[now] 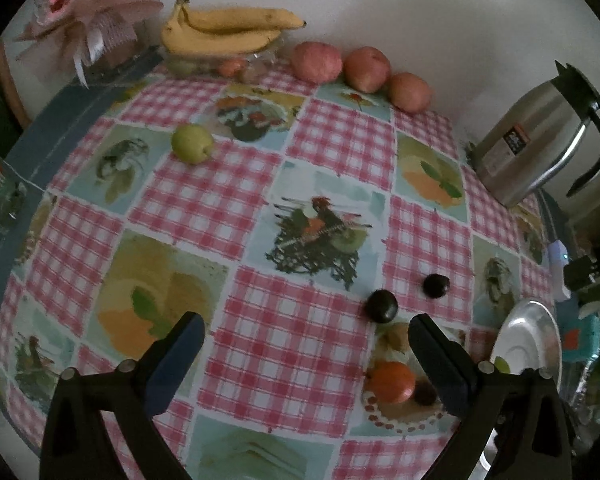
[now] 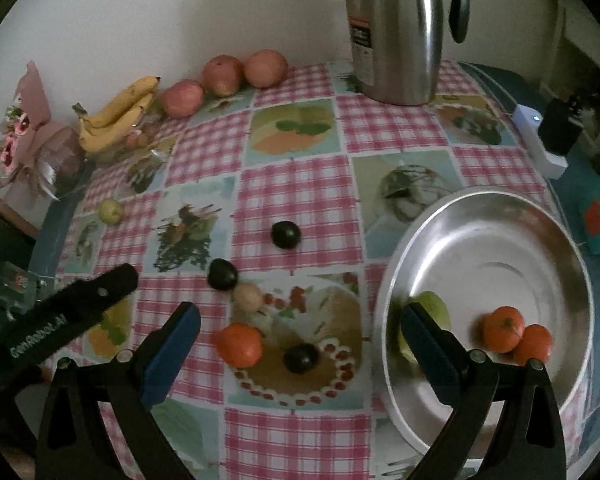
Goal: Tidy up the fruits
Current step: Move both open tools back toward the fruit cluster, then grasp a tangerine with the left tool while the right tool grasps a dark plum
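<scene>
My right gripper [image 2: 300, 316] is open and empty above the tablecloth, beside the metal plate [image 2: 500, 240]. The plate holds a green fruit [image 2: 432, 312] and two tangerines [image 2: 503, 328]. Loose on the cloth between the right fingers lie a tangerine [image 2: 238, 344], a dark plum [image 2: 301, 357] and a tan fruit [image 2: 247, 297]. Two more plums [image 2: 222, 274] [image 2: 285, 234] lie farther out. My left gripper [image 1: 306, 324] is also open and empty, with the two plums [image 1: 381, 306] just ahead of its right finger. A green fruit [image 1: 192, 143] sits alone at the far left.
Bananas [image 1: 224, 32] lie on a glass bowl by the wall, with three red apples [image 1: 366, 69] beside them. A steel thermos jug [image 2: 396, 32] stands at the back right. A pink bouquet [image 1: 92, 12] fills the back left corner. A white device [image 2: 540, 148] sits at the table's right edge.
</scene>
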`<action>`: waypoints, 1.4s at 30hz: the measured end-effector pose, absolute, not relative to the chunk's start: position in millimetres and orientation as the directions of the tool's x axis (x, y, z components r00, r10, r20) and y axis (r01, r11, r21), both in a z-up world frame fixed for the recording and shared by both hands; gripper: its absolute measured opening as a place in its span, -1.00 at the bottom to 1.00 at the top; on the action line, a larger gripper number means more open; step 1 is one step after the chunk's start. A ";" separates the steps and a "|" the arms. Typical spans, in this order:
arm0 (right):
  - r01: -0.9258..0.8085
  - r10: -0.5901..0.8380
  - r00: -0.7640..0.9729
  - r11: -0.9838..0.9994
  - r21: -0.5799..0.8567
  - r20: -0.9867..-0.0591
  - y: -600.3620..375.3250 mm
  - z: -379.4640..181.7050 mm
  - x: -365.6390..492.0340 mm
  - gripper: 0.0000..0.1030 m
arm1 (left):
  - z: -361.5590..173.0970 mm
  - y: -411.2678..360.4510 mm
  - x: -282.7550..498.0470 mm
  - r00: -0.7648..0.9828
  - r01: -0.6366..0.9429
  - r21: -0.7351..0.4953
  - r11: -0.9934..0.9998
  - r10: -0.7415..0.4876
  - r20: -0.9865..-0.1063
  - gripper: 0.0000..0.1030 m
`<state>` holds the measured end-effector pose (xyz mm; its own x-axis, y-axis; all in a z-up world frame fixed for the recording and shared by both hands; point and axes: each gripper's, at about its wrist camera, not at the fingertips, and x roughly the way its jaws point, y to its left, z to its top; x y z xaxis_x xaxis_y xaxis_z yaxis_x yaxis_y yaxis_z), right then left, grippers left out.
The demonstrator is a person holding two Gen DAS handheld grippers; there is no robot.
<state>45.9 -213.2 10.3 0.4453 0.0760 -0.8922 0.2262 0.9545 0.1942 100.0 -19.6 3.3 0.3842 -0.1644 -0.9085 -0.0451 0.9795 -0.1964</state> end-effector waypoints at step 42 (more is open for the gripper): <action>0.276 0.113 0.237 0.944 0.179 -0.965 -211.4 -47.2 45.6 -0.11 | -59.8 -69.4 99.7 0.114 0.012 -0.383 0.924 -0.382 -0.917 0.13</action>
